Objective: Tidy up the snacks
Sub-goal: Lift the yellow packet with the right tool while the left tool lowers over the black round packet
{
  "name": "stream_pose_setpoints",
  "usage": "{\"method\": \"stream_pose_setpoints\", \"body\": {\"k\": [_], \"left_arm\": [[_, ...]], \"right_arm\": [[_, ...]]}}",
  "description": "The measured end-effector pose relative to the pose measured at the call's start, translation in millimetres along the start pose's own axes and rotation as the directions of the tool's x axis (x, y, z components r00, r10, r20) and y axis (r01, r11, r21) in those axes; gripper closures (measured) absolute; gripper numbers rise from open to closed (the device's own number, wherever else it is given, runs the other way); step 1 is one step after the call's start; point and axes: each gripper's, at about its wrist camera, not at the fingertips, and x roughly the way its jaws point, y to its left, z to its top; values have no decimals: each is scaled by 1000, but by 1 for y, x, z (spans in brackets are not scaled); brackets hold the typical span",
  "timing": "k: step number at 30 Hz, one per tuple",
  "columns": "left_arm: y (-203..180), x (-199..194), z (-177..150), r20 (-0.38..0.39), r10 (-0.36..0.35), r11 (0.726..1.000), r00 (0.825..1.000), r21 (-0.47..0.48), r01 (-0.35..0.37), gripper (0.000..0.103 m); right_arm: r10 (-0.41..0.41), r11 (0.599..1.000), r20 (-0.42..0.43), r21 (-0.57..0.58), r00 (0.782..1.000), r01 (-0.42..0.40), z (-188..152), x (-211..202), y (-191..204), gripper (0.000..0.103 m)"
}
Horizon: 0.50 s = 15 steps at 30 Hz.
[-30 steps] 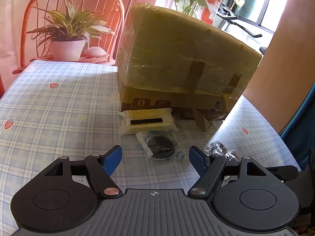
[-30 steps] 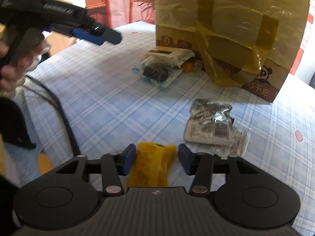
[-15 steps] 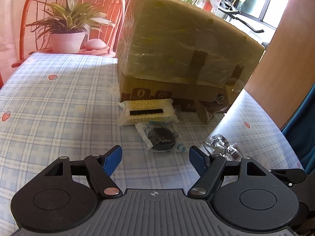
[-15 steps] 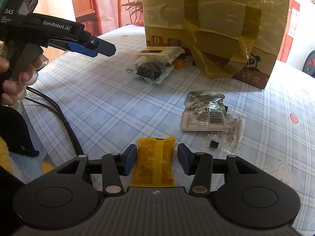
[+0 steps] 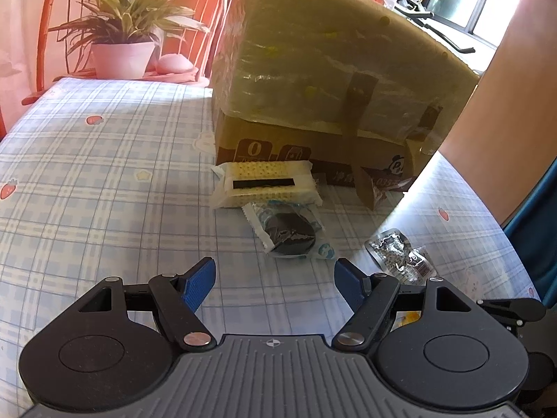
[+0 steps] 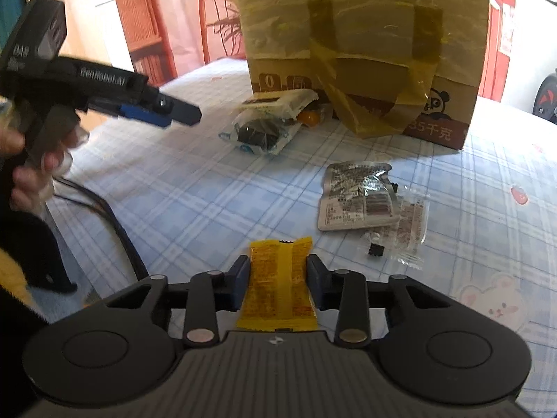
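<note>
My right gripper (image 6: 278, 271) is shut on a yellow snack packet (image 6: 278, 285), held above the table. My left gripper (image 5: 275, 278) is open and empty, hovering short of a dark cookie pack (image 5: 289, 231) that lies in front of a yellow cracker pack (image 5: 266, 184). Both packs also show in the right wrist view, the cookie pack (image 6: 259, 132) and the cracker pack (image 6: 278, 101). A silver snack pouch (image 6: 358, 196) with a small clear packet (image 6: 400, 233) beside it lies right of centre; the pouch shows in the left wrist view too (image 5: 400, 254). The left gripper is seen from the side (image 6: 160, 109).
A big taped cardboard box (image 5: 330, 80) stands at the back of the checked tablecloth (image 5: 104, 174). A small orange sweet (image 6: 311, 117) lies against the box. A potted plant (image 5: 122, 52) sits on a red chair behind. A black cable (image 6: 115, 223) hangs at the table's left edge.
My right gripper has closed on the yellow packet and lifted it. My left gripper has drawn back and up a little from the cookie pack, still open.
</note>
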Motion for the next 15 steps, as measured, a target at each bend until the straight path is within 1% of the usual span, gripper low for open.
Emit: {"method": "stream_pose_setpoints", "body": {"k": [2,4,6,7,9,11,13,15], "left_arm": [[0,0,0,-1,5,1000,1000,1,-5,26],[1,0,0,-1,10,1000,1000,0,-10,26],[2,0,0,-3,17,1000,1000,-6,-17,26],[2,1,0,-5,20,1000,1000,-9,-20,26],[2,2,0,-9,27,1000,1000,-10,-27,26],[2,3,1,-12,32,999,999,-9,-32,26],[1,6,2,-16,34,999,999,-10,-34,26],[0,9,3,-21,33,999,999,-14,-33,26]], "right_arm": [[3,1000,26,5,1000,-3,5,1,0,69],[-3,1000,70,13,998,2,13,0,-3,69],[-34,999,121,16,992,32,21,0,-7,69],[-62,998,146,16,987,61,25,0,-11,69],[-127,992,196,46,972,120,31,0,-22,69],[-192,979,232,107,954,171,34,1,-40,69],[-247,964,249,165,937,210,36,3,-59,69],[-276,955,255,183,927,234,38,6,-71,69]]}}
